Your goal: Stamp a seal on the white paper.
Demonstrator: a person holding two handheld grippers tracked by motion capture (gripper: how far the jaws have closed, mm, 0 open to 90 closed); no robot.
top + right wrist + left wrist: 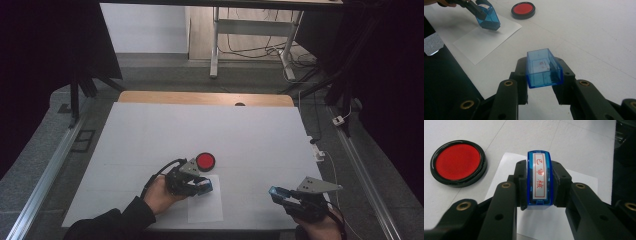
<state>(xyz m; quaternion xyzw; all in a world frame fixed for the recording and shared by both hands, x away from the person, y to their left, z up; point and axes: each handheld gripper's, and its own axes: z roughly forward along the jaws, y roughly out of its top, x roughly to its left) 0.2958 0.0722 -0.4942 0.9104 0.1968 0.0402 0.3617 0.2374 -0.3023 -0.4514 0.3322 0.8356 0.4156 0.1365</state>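
My left gripper [204, 186] is shut on a blue see-through stamp [539, 178] with a white label of red characters on top. The stamp [488, 18] hangs tilted low over the far end of a white paper sheet [207, 207]; I cannot tell whether it touches the sheet. Just beyond it on the table lies a round black ink pad [205, 161] with a red face. At the front right, my right gripper [278, 194] is shut on the stamp's blue box-shaped cap [543, 68], held above the table with its hollow side up.
The white tabletop [250, 130] ends in a wooden strip at the far side. Dark drapes and metal rails flank it. A desk frame [215, 45] and cables stand on the floor behind. A small white plug [320, 155] lies by the table's right edge.
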